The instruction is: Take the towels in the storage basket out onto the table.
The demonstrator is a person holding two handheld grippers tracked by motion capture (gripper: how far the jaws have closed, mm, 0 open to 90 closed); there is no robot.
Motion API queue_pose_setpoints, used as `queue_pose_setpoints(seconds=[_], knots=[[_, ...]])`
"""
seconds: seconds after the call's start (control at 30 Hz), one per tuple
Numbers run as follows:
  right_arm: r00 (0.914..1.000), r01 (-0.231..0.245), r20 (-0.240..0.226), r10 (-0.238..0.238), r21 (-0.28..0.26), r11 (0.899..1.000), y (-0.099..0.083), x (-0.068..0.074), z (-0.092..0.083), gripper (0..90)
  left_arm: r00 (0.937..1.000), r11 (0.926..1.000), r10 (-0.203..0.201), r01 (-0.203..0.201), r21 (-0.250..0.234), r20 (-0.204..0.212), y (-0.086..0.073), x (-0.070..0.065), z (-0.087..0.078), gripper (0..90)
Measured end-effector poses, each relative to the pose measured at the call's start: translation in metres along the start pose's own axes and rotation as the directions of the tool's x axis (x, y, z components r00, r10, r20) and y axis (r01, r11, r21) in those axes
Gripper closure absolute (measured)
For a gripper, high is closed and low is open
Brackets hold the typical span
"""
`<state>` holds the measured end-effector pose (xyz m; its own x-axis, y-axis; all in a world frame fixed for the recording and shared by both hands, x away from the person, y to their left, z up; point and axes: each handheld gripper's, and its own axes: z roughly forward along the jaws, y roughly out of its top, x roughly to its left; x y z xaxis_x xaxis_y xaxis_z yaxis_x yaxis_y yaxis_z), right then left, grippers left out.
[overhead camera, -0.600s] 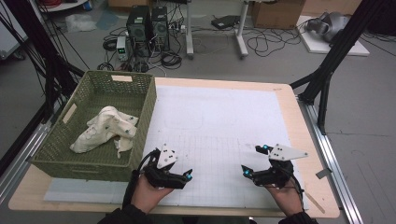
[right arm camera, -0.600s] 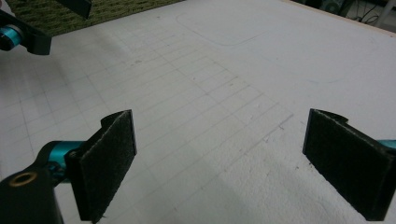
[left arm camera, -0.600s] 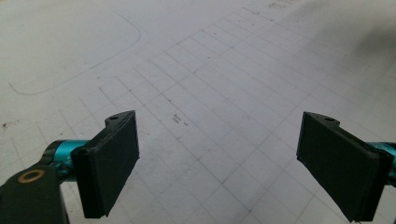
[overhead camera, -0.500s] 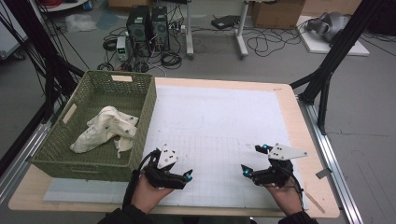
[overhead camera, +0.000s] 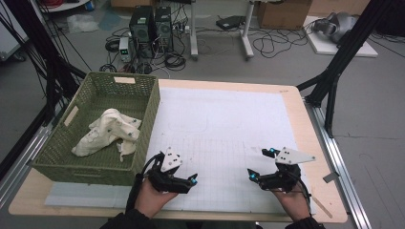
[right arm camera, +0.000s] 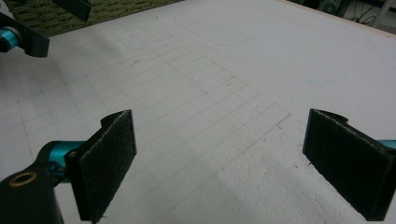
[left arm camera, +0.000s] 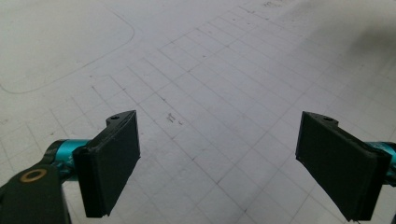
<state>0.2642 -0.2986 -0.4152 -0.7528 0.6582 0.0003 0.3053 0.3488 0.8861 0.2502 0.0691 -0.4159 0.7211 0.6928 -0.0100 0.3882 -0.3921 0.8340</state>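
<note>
Both tongs were spread wide with nothing between their black pads. Left tongs sat in the person's left hand near the front edge of the worktop, just beside the front right corner of the green woven plastic basket. In the left gripper view, the left tongs looked down on the white gridded foam mat and held nothing.

Inside the basket lay the crumpled cream-white cloth with small dark dots. It rested on the basket floor, near the middle and a bit toward the front. Its long way ran from the front left up to the back right, and a small flap hung down at its right end.

I think the cloth would be light, soft and floppy. It would sag and unfold when lifted, but it would not break. A good place to pinch might be a thick fold on top, near its right end, since that is closest to the left tongs.

Right tongs sat in the right hand near the front right corner of the worktop, well apart from the basket. In the right gripper view, the right tongs were empty too.
</note>
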Motion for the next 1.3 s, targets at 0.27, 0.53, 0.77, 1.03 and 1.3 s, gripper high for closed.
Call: queue_pose_setpoints(seconds=[0.27,0.53,0.77,1.03,1.3], knots=[[1.0,0.0,-0.004,0.0,0.004,1.0,0.0,0.0,0.0,8.8,1.0,1.0,-0.001,0.001,-0.002,0.005,0.001,0.0,0.0,14.0],[1.0,0.007,-0.004,-0.007,0.009,1.0,-0.001,-0.001,0.001,8.8,0.9995,0.9998,-0.019,0.019,-0.001,0.026,0.003,0.0,0.001,14.9],[1.0,-0.002,0.003,0.002,0.007,1.0,-0.001,0.0,-0.002,8.8,0.9982,0.9997,-0.023,0.023,-0.004,0.056,0.01,-0.001,-0.001,16.8],[1.0,-0.006,0.007,0.006,0.004,1.0,-0.002,0.0,-0.004,8.8,0.9921,0.9988,-0.048,0.049,-0.003,0.116,0.019,0.001,-0.005,21.5],[0.9999,-0.014,0.006,0.014,0.001,1.0,-0.002,-0.001,-0.005,8.8,0.9704,0.9929,-0.107,0.116,-0.029,0.217,0.039,0.011,-0.016,23.6]])
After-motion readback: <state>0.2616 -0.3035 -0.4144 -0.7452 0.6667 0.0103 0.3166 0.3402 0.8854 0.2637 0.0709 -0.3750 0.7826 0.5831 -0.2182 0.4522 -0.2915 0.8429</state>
